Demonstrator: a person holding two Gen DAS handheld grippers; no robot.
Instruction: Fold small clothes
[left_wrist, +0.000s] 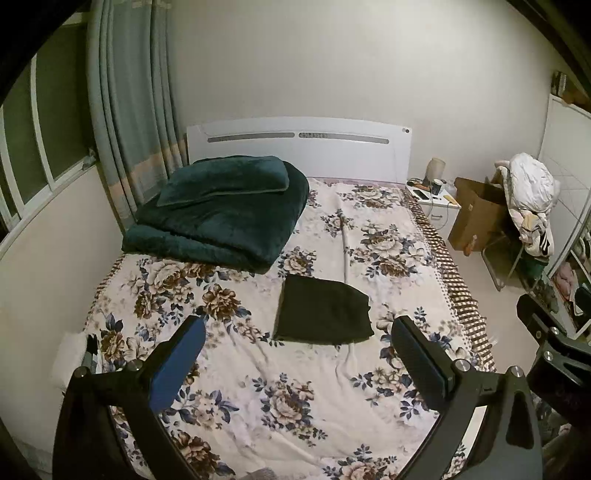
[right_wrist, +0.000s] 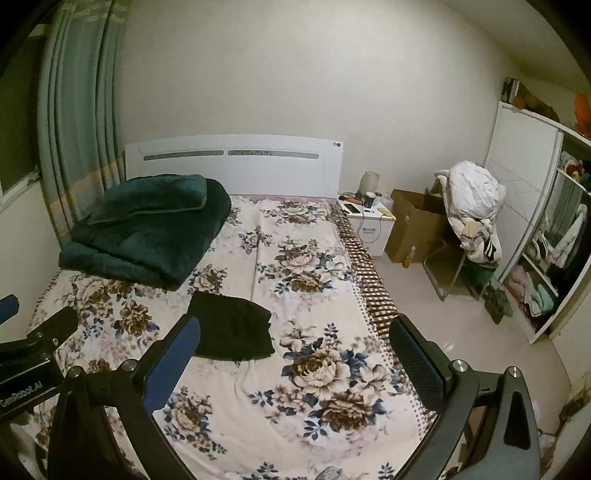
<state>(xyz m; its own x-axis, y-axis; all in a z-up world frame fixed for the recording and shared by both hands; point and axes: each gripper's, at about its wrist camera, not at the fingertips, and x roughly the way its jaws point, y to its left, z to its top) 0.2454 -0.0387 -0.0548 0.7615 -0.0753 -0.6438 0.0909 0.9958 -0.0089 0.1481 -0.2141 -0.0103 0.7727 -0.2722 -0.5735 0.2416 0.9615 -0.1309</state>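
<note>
A small dark garment (left_wrist: 323, 314) lies folded into a flat rectangle on the floral bedspread (left_wrist: 258, 387), near the middle of the bed. It also shows in the right wrist view (right_wrist: 232, 326). My left gripper (left_wrist: 299, 325) is open and empty, held above the bed just short of the garment. My right gripper (right_wrist: 295, 328) is open and empty, held above the bed with the garment by its left finger (right_wrist: 173, 354). Part of the right gripper shows at the right edge of the left wrist view (left_wrist: 546, 332).
A folded dark green blanket with a pillow (left_wrist: 221, 210) lies at the head of the bed on the left. A white headboard (left_wrist: 299, 146), a nightstand (left_wrist: 436, 206), a cardboard box (left_wrist: 476, 218), a clothes-laden chair (left_wrist: 528, 206) and an open wardrobe (right_wrist: 546, 240) stand at the right.
</note>
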